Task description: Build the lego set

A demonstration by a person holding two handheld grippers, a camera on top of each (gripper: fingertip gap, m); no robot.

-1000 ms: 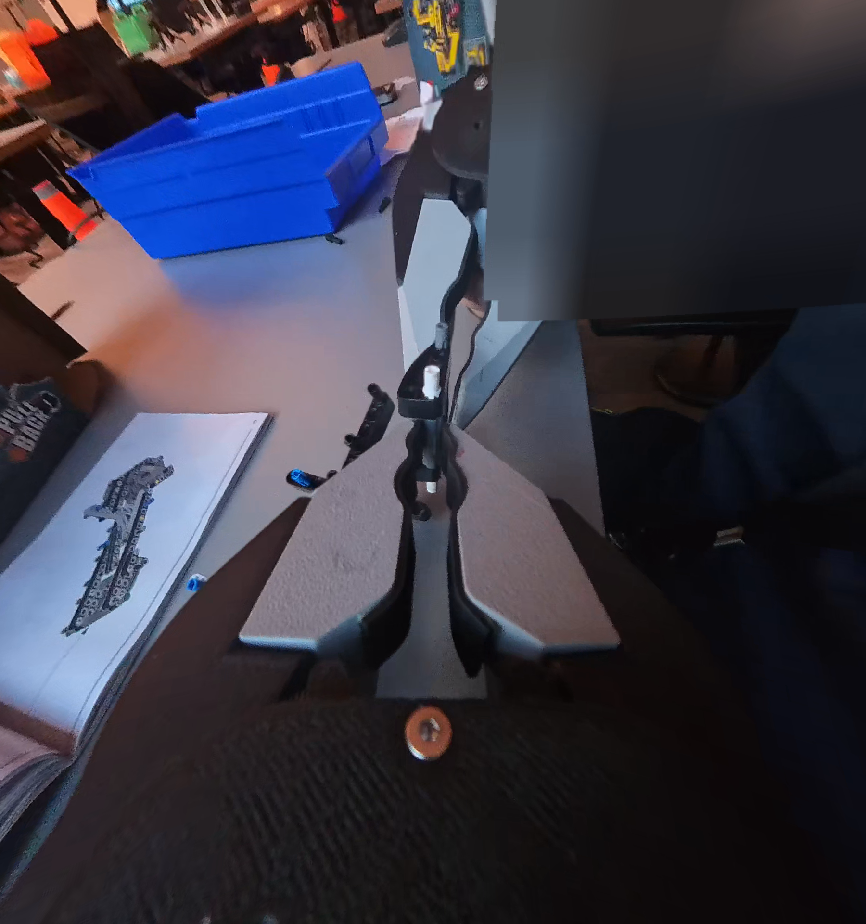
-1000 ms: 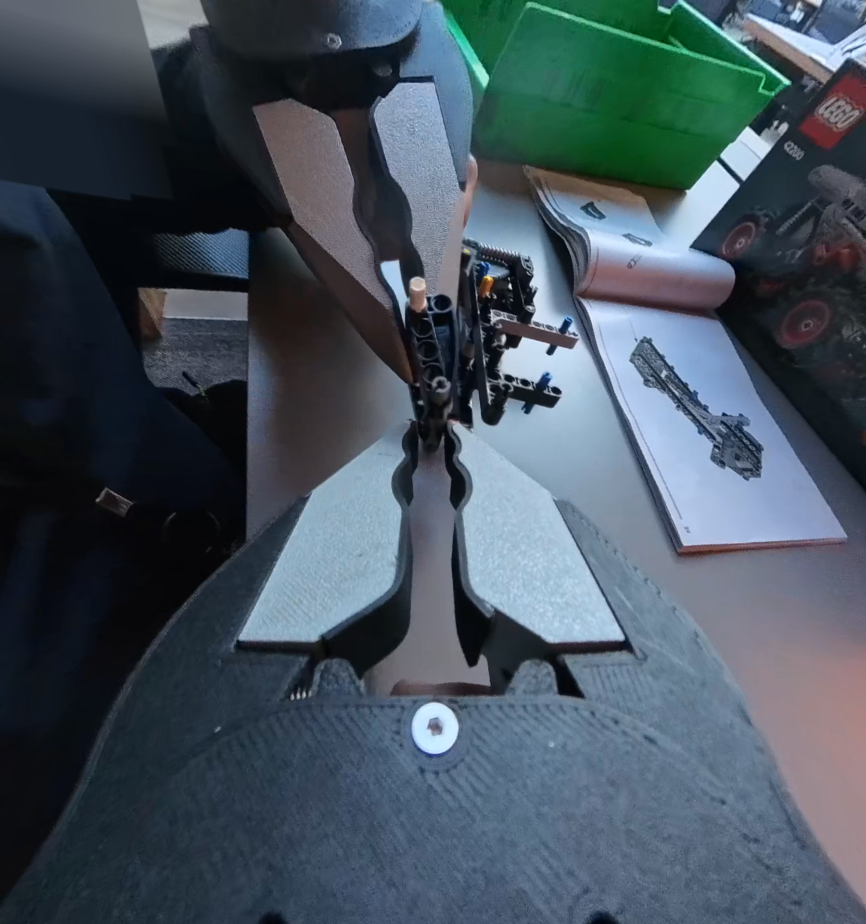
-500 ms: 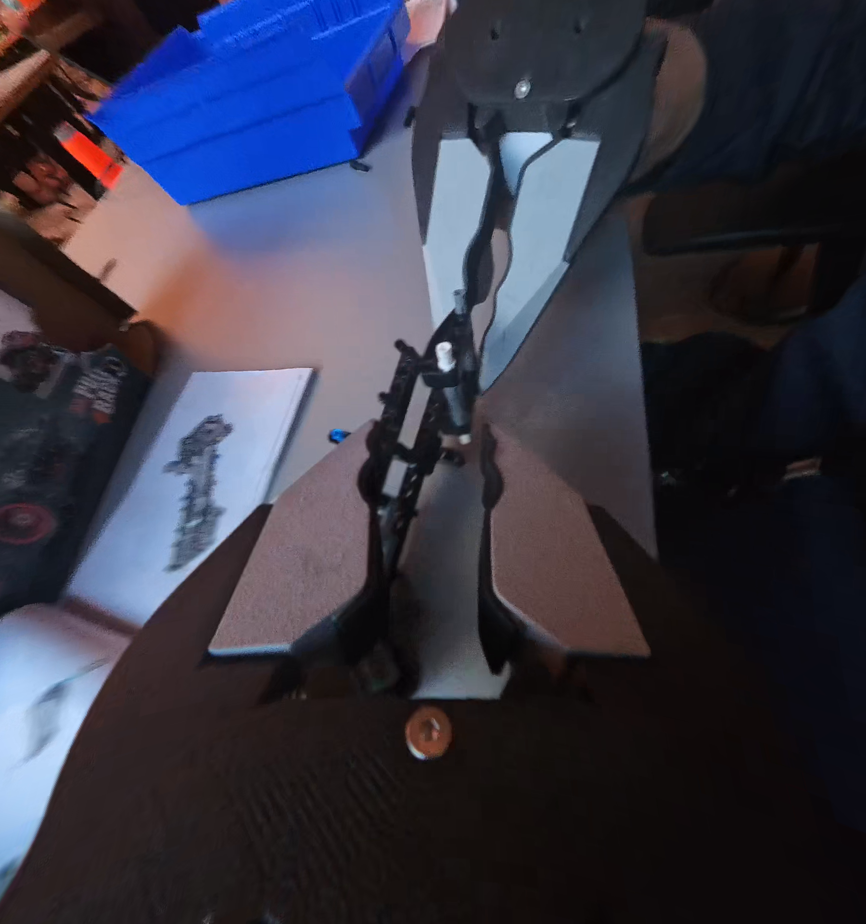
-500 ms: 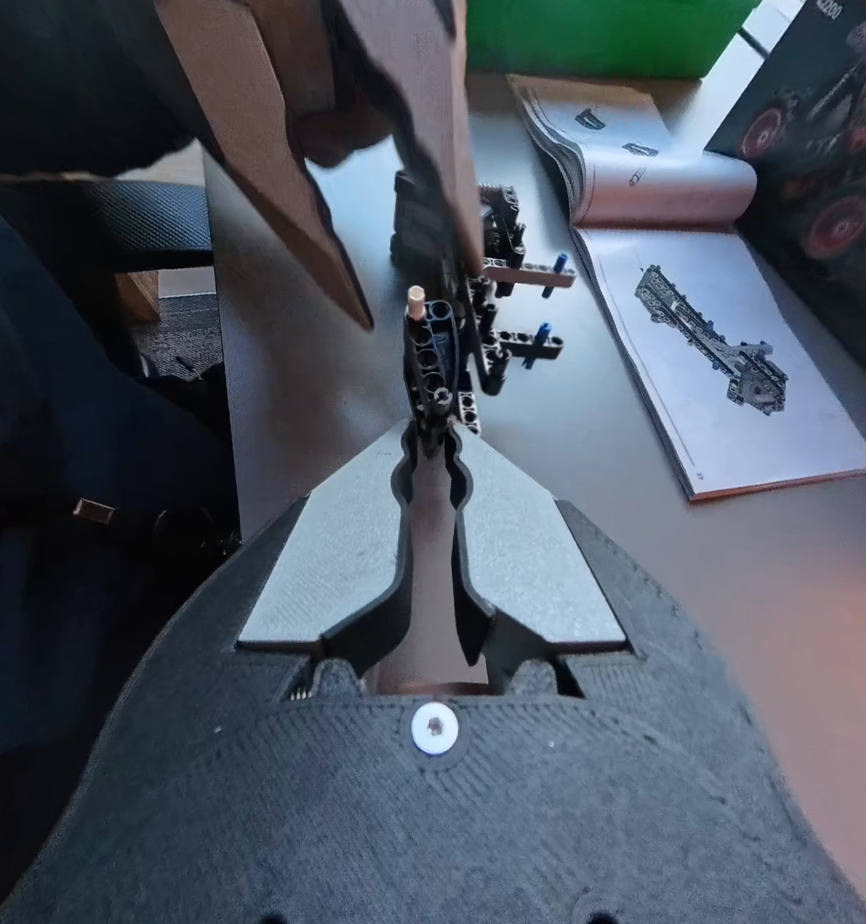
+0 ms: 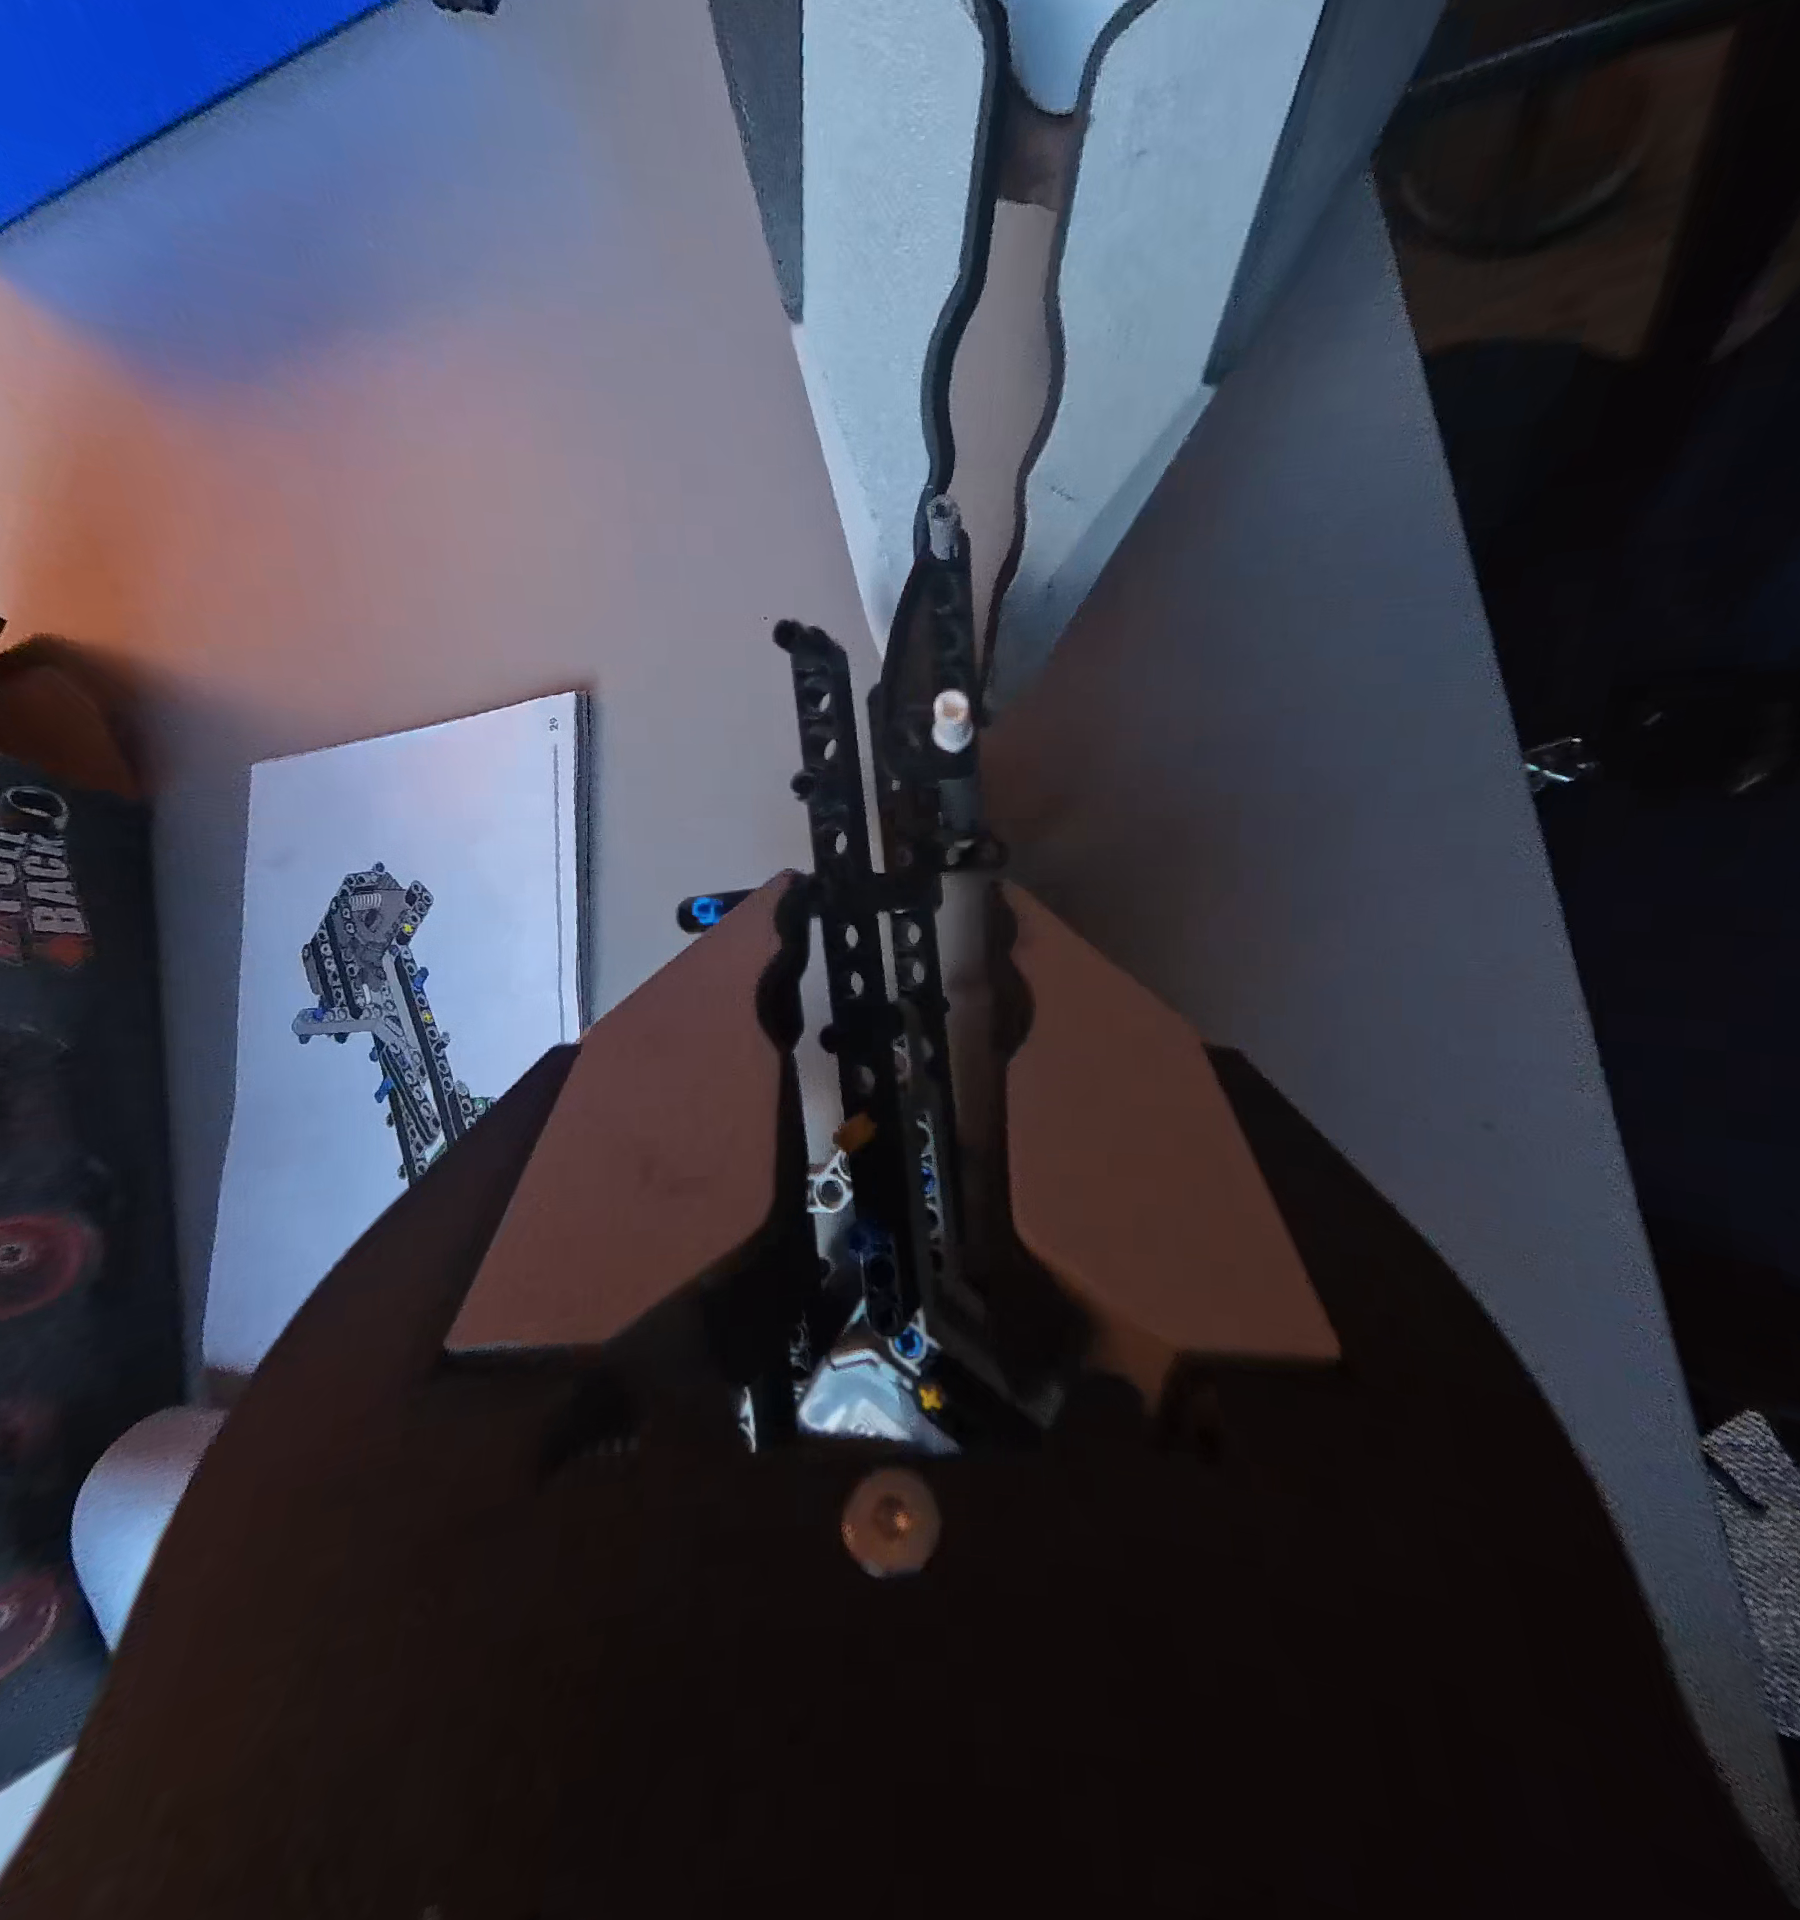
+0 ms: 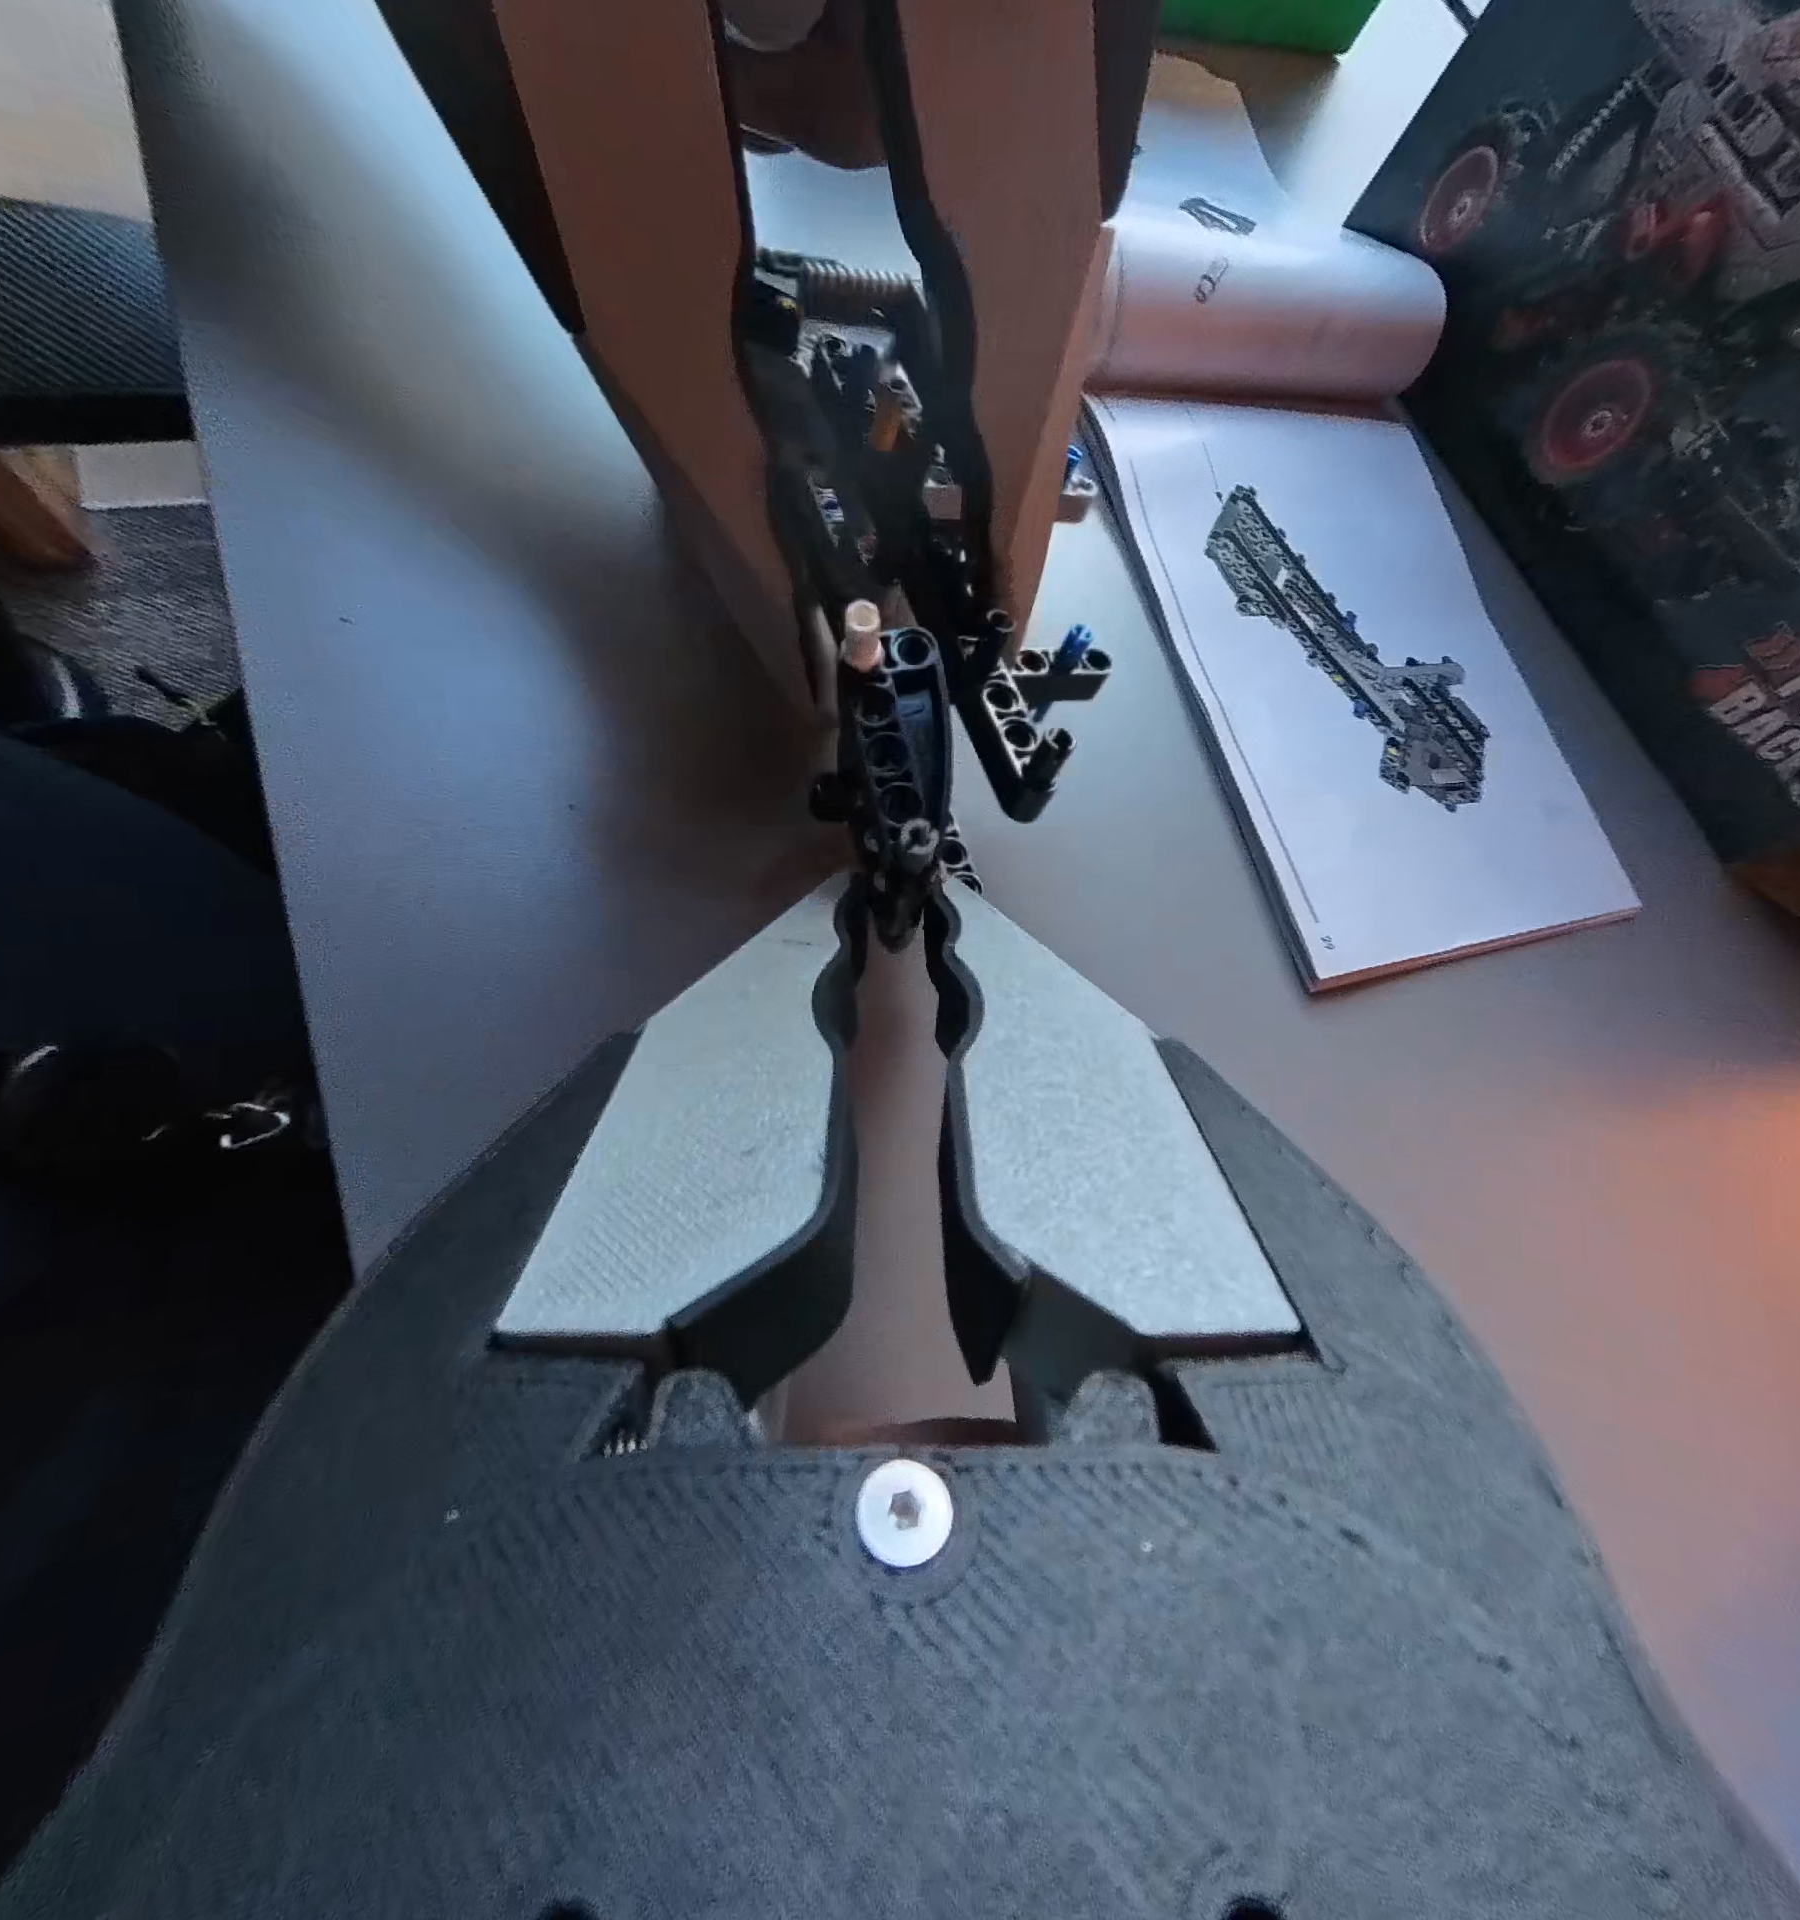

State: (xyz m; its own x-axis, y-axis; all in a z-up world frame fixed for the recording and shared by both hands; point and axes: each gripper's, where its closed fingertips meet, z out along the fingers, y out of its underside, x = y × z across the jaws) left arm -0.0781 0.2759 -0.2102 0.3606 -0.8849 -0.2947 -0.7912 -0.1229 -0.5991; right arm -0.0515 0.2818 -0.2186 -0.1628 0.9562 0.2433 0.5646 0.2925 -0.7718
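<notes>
My right gripper (image 6: 896,904) is shut on a small black piece (image 6: 901,748) with a tan pin (image 6: 862,634) at its far end, held just above the grey table. My left gripper (image 5: 894,894) is open, and its fingers straddle the long black chassis (image 5: 854,997), which lies between them on the table. In the right wrist view the left gripper (image 6: 911,644) reaches in from the top over the chassis (image 6: 1021,717). In the left wrist view the right gripper (image 5: 963,540) comes from the top, holding the black piece (image 5: 927,665) right beside the chassis' far end.
An open instruction booklet (image 5: 408,883) (image 6: 1374,675) lies beside the chassis, with the set's dark box (image 5: 23,1039) (image 6: 1654,364) beyond it. A blue bin (image 5: 96,83) stands at the back. A loose blue pin (image 5: 704,912) lies by the left fingertip. The table edge (image 5: 1447,727) is close. Only a small space, under 4 cm, lies between the two pairs of fingers.
My left gripper has opened, left the small black piece, and moved down and forward over the chassis. My right gripper still holds the piece and stays close to the chassis' end.
</notes>
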